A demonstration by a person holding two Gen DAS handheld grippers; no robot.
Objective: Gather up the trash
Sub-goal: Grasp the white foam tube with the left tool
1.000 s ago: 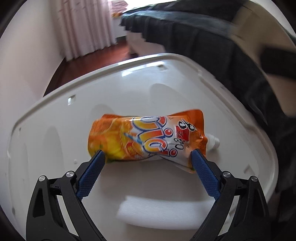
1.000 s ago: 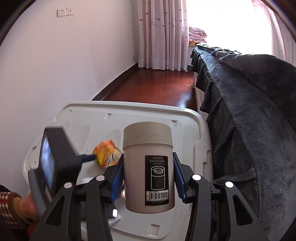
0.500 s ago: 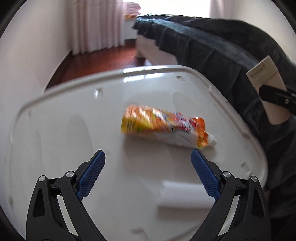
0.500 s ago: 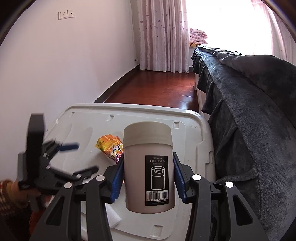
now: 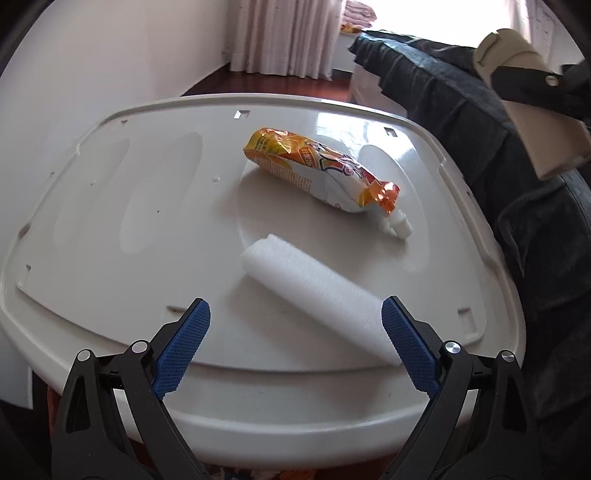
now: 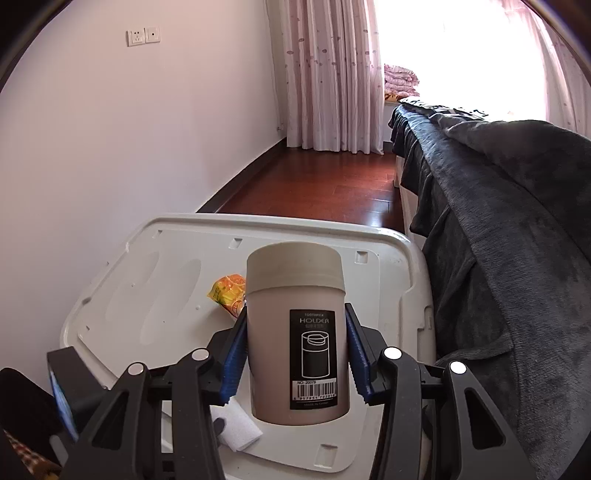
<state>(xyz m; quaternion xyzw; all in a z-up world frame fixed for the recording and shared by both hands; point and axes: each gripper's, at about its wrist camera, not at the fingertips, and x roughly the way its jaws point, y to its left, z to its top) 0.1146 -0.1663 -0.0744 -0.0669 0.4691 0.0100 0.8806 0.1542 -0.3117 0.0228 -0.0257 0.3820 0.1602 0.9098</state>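
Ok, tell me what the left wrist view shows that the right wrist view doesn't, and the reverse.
Left wrist only: the orange pouch's white spout and the foam roll's full length, between the open left gripper.
Right wrist only: the toothpick holder's label, the right gripper shut on it, and a wall socket.
Both: white lid, pouch, holder, dark blanket.

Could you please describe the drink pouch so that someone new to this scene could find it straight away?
Start at the white plastic lid beside the dark-covered bed. Two loose items lie on it: a plain white foam roll near the open left gripper, and beyond it the drink pouch. The pouch is the only colourful one: crinkled orange foil with a white spout.
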